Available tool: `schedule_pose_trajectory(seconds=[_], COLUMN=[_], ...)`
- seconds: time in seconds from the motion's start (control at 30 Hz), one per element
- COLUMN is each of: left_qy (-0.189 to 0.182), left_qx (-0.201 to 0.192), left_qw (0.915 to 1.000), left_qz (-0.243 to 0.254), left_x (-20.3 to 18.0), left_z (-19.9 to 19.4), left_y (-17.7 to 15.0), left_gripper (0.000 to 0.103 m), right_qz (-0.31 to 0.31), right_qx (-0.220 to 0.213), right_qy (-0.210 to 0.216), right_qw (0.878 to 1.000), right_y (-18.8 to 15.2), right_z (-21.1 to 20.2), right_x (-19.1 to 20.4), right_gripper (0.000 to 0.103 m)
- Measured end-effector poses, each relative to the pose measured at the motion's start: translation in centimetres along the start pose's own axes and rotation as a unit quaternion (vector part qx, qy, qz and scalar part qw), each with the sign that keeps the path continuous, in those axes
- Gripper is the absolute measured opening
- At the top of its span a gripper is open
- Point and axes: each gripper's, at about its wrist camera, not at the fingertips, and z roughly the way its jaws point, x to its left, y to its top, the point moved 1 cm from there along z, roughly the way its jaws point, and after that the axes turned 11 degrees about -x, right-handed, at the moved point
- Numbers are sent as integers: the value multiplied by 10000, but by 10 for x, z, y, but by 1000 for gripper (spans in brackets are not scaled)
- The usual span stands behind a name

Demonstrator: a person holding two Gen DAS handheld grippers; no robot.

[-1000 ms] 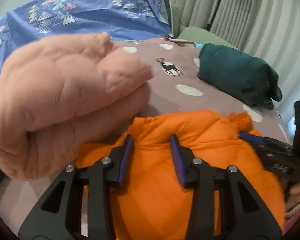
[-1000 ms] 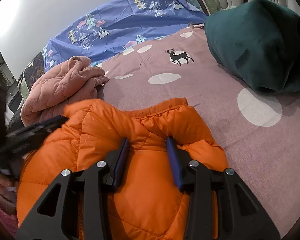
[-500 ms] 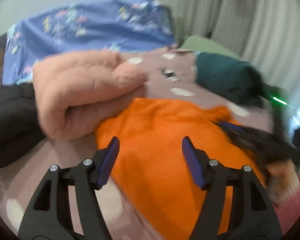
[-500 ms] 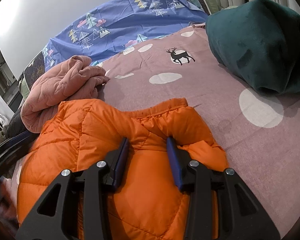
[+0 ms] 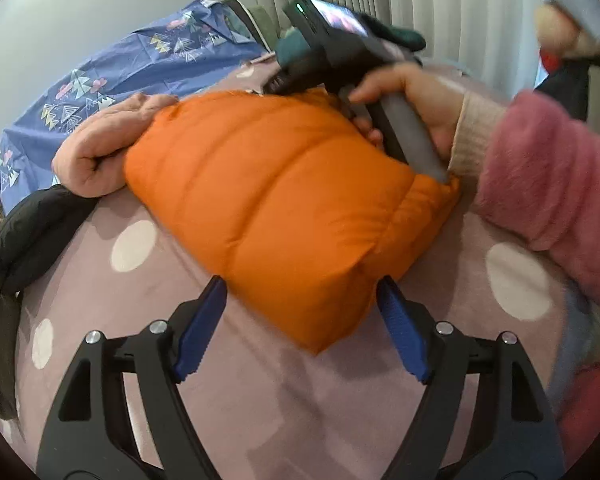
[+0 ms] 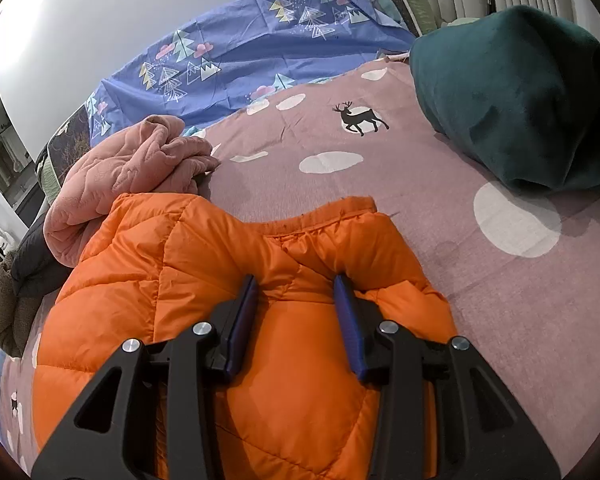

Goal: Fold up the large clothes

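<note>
A puffy orange jacket (image 5: pixel 284 192) lies folded into a thick bundle on the mauve dotted bedsheet (image 5: pixel 260 400). My left gripper (image 5: pixel 300 284) sits low at the bundle's near corner. Its jaws are opening wide, the corner lies between them, and the blue pads do not press on it. In the right wrist view my right gripper (image 6: pixel 295 284) is shut on a ridge of the orange jacket (image 6: pixel 204 280) near its collar edge. A hand (image 5: pixel 412 96) in a pink sleeve holds that right tool on the bundle's far side.
A pink fleece garment (image 6: pixel 140 176) is heaped against the jacket's left side, with a black garment (image 5: pixel 36 232) beyond it. A dark teal bundle (image 6: pixel 512 92) sits at the back right. A blue patterned sheet (image 6: pixel 260 48) covers the bed's head. Curtains hang behind.
My left gripper let go of the jacket, spread its jaws and swung back and around to the bundle's side. The right gripper kept its grip and stayed still.
</note>
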Motion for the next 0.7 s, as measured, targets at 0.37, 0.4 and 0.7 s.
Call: schedule_pose_trajectory(seconds=[0.37, 0.4, 0.7], left_qy=[568, 538, -823], left_qx=[279, 295, -57], left_qw=[9952, 9951, 9925], left_qz=[-740, -769, -897], left_x=[47, 47, 58], left_z=[9, 7, -57], left_y=[-26, -27, 4], left_gripper=[80, 80, 37], right_qz=[71, 92, 127], right_qx=[-40, -30, -35], right_qy=[48, 58, 77], right_qw=[10000, 9999, 9999], right_y=[-1, -1, -2], right_z=[0, 0, -1], right_x=[-5, -5, -2], right_gripper=[42, 42, 42])
